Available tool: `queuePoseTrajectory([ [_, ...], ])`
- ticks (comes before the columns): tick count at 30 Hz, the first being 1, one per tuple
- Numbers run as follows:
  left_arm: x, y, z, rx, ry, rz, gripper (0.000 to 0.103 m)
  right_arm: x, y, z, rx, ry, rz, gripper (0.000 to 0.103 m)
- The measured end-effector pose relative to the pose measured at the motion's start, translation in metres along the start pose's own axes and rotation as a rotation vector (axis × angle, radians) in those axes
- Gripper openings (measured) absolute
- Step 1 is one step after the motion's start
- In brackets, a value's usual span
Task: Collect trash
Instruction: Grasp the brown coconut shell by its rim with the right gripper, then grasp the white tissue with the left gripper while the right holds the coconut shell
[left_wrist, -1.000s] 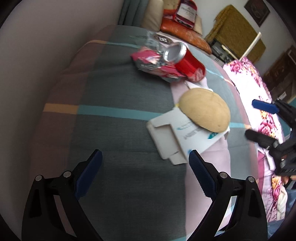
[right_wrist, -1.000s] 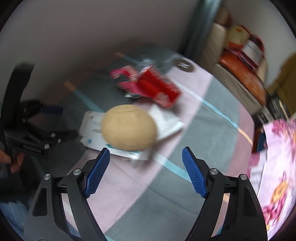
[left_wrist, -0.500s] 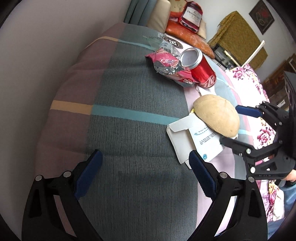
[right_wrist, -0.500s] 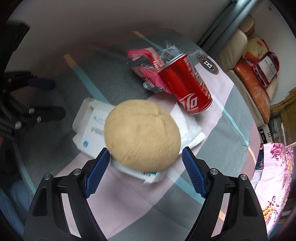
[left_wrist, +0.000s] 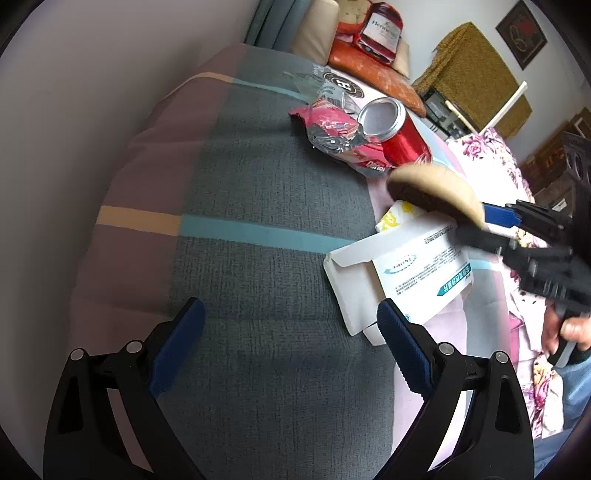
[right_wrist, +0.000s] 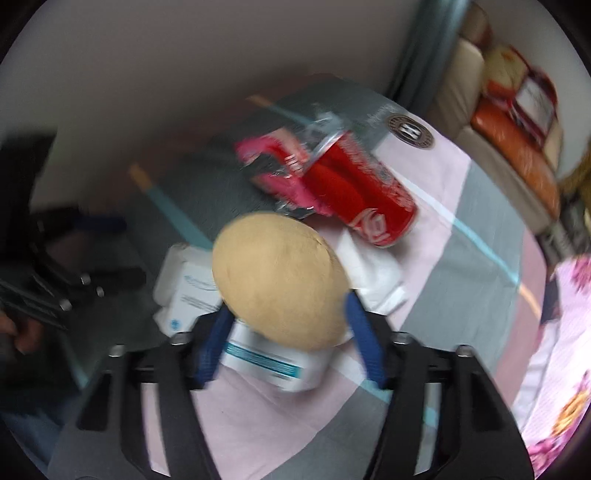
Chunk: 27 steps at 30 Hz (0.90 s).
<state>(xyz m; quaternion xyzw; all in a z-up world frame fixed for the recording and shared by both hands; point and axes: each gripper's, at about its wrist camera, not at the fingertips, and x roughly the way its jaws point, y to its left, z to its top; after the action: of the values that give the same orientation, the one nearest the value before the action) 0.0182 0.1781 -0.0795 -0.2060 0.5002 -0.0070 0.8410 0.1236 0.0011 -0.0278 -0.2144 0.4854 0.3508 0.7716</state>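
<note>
In the left wrist view, your left hand-held gripper (left_wrist: 290, 332) stood spread wide over the striped grey and pink bed cover (left_wrist: 258, 206), gripping nothing. At two o'clock, your right hand-held gripper (left_wrist: 476, 225) pinched the round tan bun (left_wrist: 439, 190), lifted above the flattened white cardboard box (left_wrist: 402, 273). The red soda can (left_wrist: 395, 136) lay at one o'clock beside the crumpled pink foil wrapper (left_wrist: 332, 129).

In the right wrist view, blurred, your right hand-held gripper (right_wrist: 288, 332) was clamped on the bun (right_wrist: 279, 288) at centre; the can (right_wrist: 365, 199) lay at twelve o'clock.

My left camera looks down the bed (left_wrist: 266, 280) from low. My right one faces in close from the opposite side. Both share the can (left_wrist: 397, 134) (right_wrist: 364, 201) and bun (left_wrist: 439, 192) (right_wrist: 280, 280).
</note>
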Motion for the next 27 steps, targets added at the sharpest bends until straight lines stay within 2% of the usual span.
queuePoseTrajectory([
  [2,0.001,-0.001,0.0,0.003,0.002,0.006,0.095,-0.004,-0.018,0.0,0.084,-0.007,0.021,0.034],
  [8,0.003,-0.012,0.003,0.038,0.012,0.002,0.095,-0.004,-0.051,-0.003,0.255,-0.001,0.05,0.022],
  [13,0.003,-0.024,0.007,0.08,0.011,0.004,0.095,0.003,-0.058,0.0,0.266,-0.012,0.048,0.025],
  [15,0.005,-0.027,0.008,0.089,0.013,0.01,0.095,0.009,-0.059,0.004,0.27,-0.024,0.041,0.034],
  [18,0.006,-0.028,0.009,0.095,0.02,0.017,0.095,0.021,-0.063,0.01,0.284,-0.032,0.041,0.036],
  [19,0.006,-0.028,0.009,0.096,0.022,0.019,0.095,0.023,-0.063,0.011,0.288,-0.033,0.037,0.033],
  [21,0.007,-0.028,0.011,0.093,0.026,0.023,0.095,0.027,-0.066,0.012,0.305,-0.042,0.019,0.016],
  [23,0.007,-0.03,0.016,0.093,0.029,0.024,0.095,0.026,-0.071,0.011,0.331,-0.049,0.015,0.007],
  [27,0.007,-0.04,0.024,0.108,0.023,0.016,0.095,0.014,-0.082,0.003,0.368,-0.077,0.004,0.005],
])
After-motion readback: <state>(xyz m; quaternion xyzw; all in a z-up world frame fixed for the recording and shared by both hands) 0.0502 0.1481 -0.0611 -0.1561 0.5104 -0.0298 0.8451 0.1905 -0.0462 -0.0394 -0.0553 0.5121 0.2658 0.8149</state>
